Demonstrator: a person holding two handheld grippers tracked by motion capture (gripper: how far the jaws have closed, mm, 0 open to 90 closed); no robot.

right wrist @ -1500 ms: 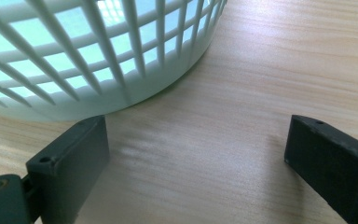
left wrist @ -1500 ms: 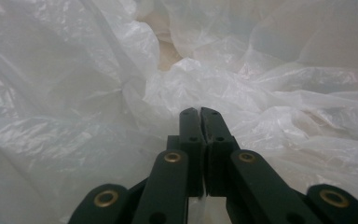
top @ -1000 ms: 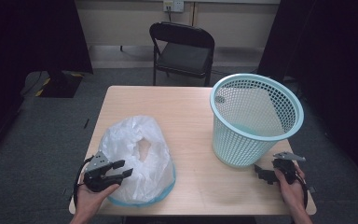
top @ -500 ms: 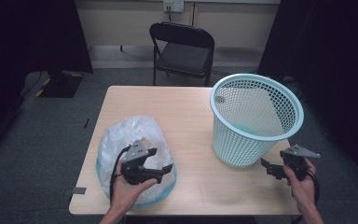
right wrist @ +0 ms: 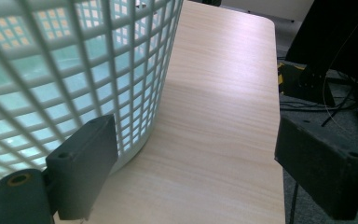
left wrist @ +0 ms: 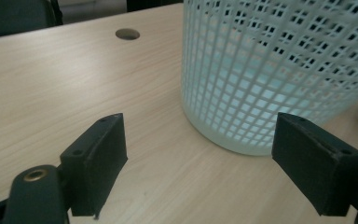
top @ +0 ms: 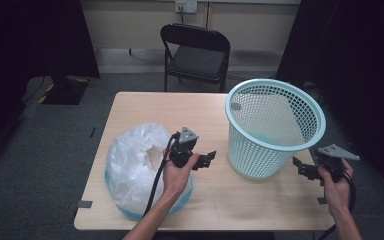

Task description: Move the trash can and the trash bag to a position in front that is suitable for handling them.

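Observation:
A light blue mesh basket (top: 272,130) stands upright on the right half of the wooden table (top: 145,107). A crumpled, translucent white plastic bag (top: 135,165) lies on the left half. My left gripper (top: 207,159) hovers between the bag and the basket, pointing at the basket. Its jaws have just been opening, and the left gripper (left wrist: 200,154) is now wide open and empty, with the basket (left wrist: 279,70) a short way ahead. My right gripper (top: 300,167) is raised at the basket's right side. In its own view the right gripper (right wrist: 196,158) is open and empty, the basket wall (right wrist: 74,70) close by one jaw.
A black folding chair (top: 195,50) stands behind the table's far edge. The tabletop has a round cable hole (left wrist: 127,33) near the basket. Dark curtains hang on both sides, and the table's right edge (right wrist: 277,116) lies close to my right gripper.
My left gripper has moved right, from the bag's near-left edge across the bag to the gap before the basket. My right gripper has risen a little beside the basket.

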